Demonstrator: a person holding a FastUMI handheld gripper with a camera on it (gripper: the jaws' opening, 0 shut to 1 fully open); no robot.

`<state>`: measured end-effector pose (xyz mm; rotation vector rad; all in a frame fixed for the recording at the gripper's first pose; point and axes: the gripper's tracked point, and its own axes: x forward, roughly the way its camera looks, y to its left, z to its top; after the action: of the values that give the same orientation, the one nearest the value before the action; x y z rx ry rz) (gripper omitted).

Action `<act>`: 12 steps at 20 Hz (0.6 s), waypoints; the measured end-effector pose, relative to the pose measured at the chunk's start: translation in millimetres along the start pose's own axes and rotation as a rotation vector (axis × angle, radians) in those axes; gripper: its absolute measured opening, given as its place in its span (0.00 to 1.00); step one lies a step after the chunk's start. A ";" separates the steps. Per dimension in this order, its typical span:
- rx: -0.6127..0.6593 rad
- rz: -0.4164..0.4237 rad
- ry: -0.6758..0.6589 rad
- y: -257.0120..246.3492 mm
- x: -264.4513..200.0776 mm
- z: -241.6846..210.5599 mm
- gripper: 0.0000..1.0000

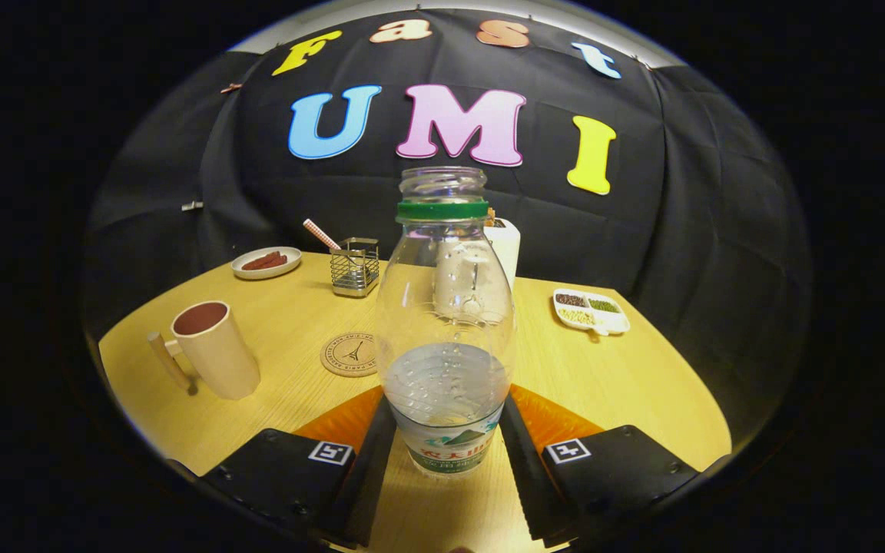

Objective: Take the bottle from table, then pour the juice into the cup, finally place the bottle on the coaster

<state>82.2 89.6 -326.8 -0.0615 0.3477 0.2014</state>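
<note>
While the bottle [446,322] stands upright on the table [642,384], the tool [447,442] has a finger at each side of its lower body, both appearing to press on it. Uncapped, with a green neck ring, the bottle is clear and holds liquid in its lower part. Ahead and left of the fingers lies the coaster [349,354], with the cup [214,349] farther left, well apart from the bottle. Beyond sit a plate [266,263], a wire holder [355,266], and a divided tray [591,311] to the right.
</note>
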 end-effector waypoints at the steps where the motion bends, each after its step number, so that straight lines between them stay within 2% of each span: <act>1: -0.040 -0.013 0.000 -3.0 -3.4 6.2 0.75; 9: -0.262 -0.033 -0.018 16.7 -12.2 59.9 0.74; 12: -0.390 -0.061 -0.045 27.1 -12.3 79.5 0.74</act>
<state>91.7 121.3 -248.7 -0.4514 0.2571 0.2073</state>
